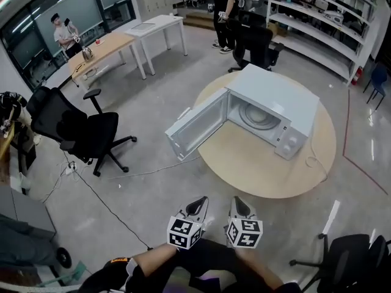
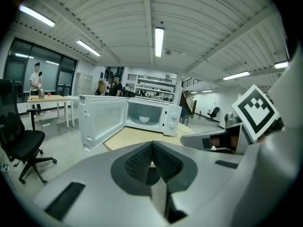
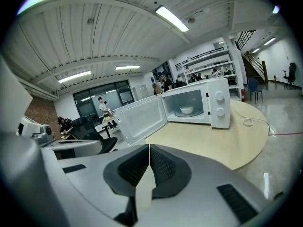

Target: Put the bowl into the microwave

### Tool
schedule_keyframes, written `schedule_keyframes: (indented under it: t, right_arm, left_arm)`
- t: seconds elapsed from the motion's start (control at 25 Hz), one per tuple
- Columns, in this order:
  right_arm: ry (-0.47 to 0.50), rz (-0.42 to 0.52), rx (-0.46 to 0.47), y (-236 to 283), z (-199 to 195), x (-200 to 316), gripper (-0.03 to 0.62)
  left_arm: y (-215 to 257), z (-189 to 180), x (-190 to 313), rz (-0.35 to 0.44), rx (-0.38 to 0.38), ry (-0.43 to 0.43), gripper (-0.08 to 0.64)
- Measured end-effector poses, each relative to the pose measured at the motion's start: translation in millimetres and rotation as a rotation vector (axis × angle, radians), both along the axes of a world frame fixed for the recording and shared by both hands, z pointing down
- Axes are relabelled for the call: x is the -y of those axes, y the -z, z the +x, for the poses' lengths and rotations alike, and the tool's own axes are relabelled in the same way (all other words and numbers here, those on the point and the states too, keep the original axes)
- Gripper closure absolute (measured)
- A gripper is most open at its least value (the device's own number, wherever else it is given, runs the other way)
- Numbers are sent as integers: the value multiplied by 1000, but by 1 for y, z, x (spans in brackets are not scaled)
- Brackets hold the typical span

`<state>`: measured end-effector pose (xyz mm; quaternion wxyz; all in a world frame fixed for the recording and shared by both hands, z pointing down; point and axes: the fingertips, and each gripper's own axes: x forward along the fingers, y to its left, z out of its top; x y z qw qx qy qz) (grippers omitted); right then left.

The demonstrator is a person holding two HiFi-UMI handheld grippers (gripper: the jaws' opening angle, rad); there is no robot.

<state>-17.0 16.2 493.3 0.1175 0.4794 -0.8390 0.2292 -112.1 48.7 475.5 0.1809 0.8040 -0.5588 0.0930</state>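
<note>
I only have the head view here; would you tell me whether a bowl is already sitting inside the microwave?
Observer: Yes, the left gripper view shows a white bowl inside the open microwave.
Operator: Thank you. Is either claw holding anything?
Observer: The left claw is shut, with nothing between its jaws.
Operator: And the right one?
Observer: The right claw is shut and empty too.

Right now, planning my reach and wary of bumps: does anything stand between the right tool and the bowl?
Nothing visible does. The bowl sits inside the microwave, whose door is swung wide open to the side; between it and the shut right tool lie only floor and table.
</note>
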Motion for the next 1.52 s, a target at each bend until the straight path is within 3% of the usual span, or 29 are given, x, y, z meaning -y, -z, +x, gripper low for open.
schedule_keyframes:
  t: [0.28, 0.68, 1.52]
  right_arm:
    - [56, -16, -12, -12, -22, -24, 574]
    - [169, -31, -90, -34, -51, -68, 574]
    - [292, 48, -127, -29, -107, -112, 574]
  left_arm:
    - [4, -23, -19, -9, 9, 18, 514]
    - [-48, -48, -60, -102, -6, 55, 514]
    - [-32, -97, -95, -22, 34, 124, 514]
